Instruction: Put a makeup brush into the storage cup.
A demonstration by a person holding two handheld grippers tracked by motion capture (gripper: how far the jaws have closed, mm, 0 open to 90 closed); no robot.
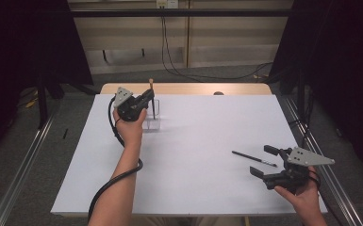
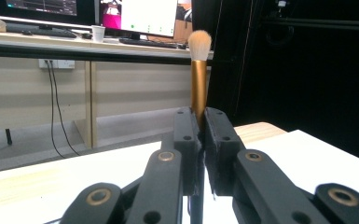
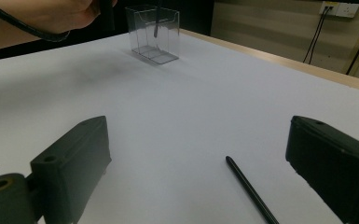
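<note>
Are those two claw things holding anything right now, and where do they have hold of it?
The left gripper clamps a makeup brush upright by its handle, below the gold ferrule. The right gripper is open and holds nothing.

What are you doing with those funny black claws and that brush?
A person is putting makeup brushes into a clear plastic holder at the far left of the white table. The left gripper is shut on a gold-handled makeup brush, held upright with its lower end in the holder. The right gripper is open, near a thin black brush lying flat on the table.
</note>
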